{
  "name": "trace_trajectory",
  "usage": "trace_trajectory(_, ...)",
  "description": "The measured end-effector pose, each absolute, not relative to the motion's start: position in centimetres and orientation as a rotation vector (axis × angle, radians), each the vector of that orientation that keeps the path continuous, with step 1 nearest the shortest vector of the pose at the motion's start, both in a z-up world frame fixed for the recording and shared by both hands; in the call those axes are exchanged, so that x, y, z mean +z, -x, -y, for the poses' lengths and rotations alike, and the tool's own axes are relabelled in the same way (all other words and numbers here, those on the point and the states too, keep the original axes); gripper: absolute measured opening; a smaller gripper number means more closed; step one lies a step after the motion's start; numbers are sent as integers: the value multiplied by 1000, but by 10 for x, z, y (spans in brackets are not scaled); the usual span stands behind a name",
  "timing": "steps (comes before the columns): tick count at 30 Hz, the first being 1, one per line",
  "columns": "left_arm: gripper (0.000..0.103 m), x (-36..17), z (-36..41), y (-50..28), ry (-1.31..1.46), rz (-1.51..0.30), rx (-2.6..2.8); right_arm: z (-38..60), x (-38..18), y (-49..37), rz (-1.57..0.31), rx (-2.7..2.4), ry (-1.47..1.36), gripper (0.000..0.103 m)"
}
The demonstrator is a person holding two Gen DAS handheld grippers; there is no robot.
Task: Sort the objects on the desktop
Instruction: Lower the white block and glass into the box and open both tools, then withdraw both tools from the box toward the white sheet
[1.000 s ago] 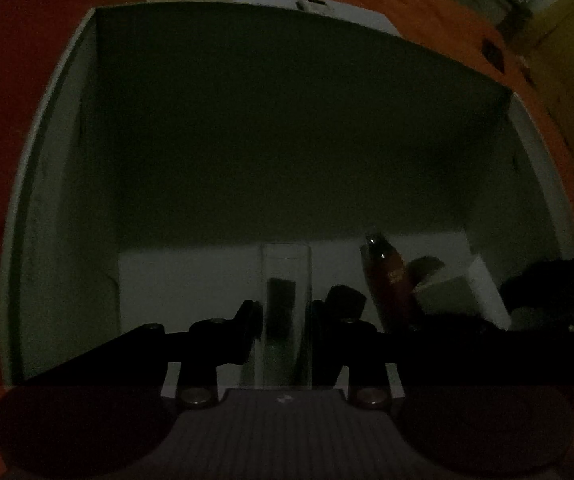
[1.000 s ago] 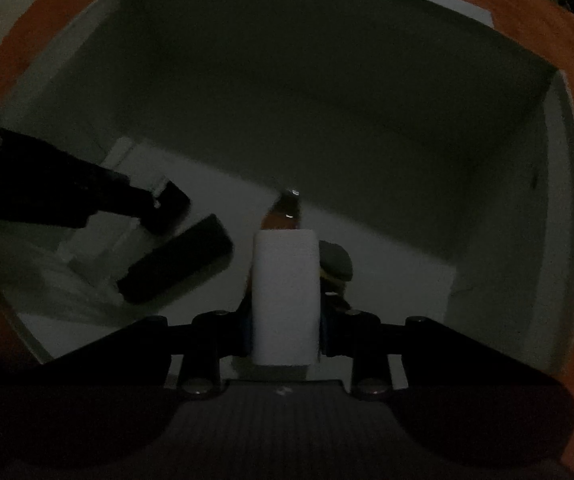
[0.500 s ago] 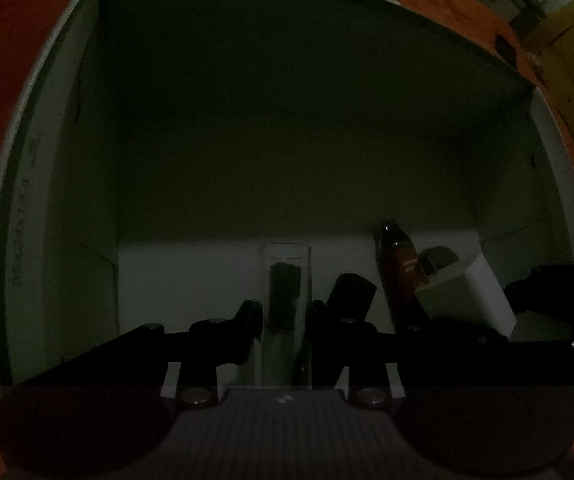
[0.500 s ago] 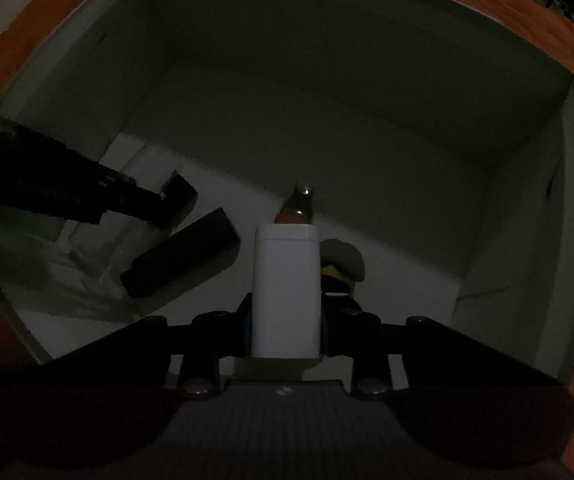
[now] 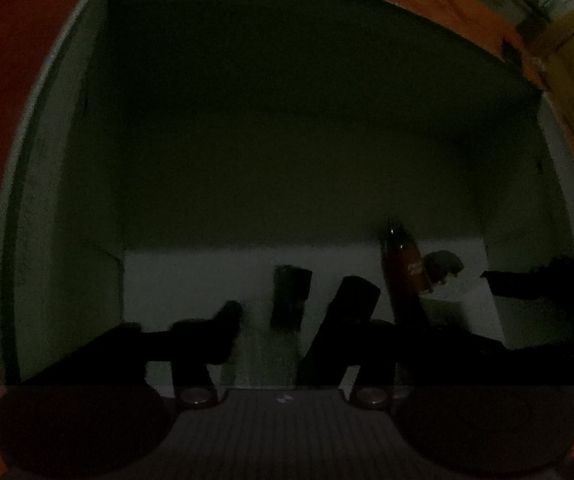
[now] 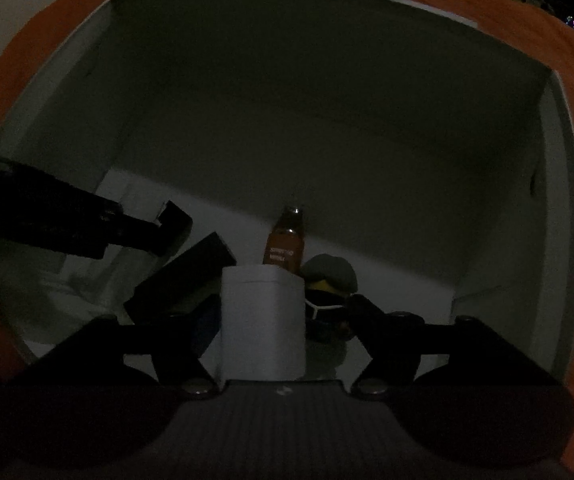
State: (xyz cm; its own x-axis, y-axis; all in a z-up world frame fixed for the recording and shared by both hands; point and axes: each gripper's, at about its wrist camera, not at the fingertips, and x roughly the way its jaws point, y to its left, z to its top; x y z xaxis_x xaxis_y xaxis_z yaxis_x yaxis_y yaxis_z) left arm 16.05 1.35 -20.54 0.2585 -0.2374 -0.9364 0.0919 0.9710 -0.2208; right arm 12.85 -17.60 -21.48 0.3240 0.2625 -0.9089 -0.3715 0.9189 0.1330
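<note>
Two grippers reach down into a deep white cardboard box (image 6: 559, 208) that sits on an orange cloth (image 6: 527, 24); the light inside is very dim. The right gripper (image 6: 279, 320) has its jaws opening, spread clear to either side of a white rectangular block (image 6: 263, 320) that stands upright on the box floor between them, no pad pressing on it. Just behind the block stands a brown glass bottle (image 6: 285, 246), and beside that a small figure with a grey cap (image 6: 329, 280). To the left lies a black flat bar (image 6: 183, 276), tilted.

The left gripper (image 5: 303, 328) also has its jaws opening. A faint clear plastic case (image 5: 277, 344) with a dark piece (image 5: 290, 296) inside stands between them, not pinched. In the left wrist view the brown bottle appears at right, next to the capped figure.
</note>
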Motion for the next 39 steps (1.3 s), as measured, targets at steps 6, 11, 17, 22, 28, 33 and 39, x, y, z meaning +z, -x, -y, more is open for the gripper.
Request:
trace_trajectory(6, 61, -200, -14, -161, 130, -1262, -217, 184, -207, -130, -1136, 415, 28, 87)
trace_trajectory(11, 61, -196, -13, -160, 132, -1265, -230, 186, -203, -130, -1148, 439, 6, 88)
trace_trajectory(17, 61, -178, -8, -159, 126, -1244, -267, 186, -192, -132, -1135, 466, -21, 89)
trace_trajectory(22, 65, -156, -7, -163, 123, -1214, -292, 199, -173, -140, -1126, 469, -70, 90)
trace_trajectory(28, 73, -121, -8, -179, 113, -1160, -307, 213, -144, -152, -1087, 477, -91, 97)
trace_trajectory(33, 75, -100, -10, -194, 90, -1153, -298, 221, -125, -168, -1091, 515, -134, 103)
trace_trajectory(39, 86, -83, -16, -220, 99, -1211, -263, 223, -98, -199, -1166, 443, -114, 103)
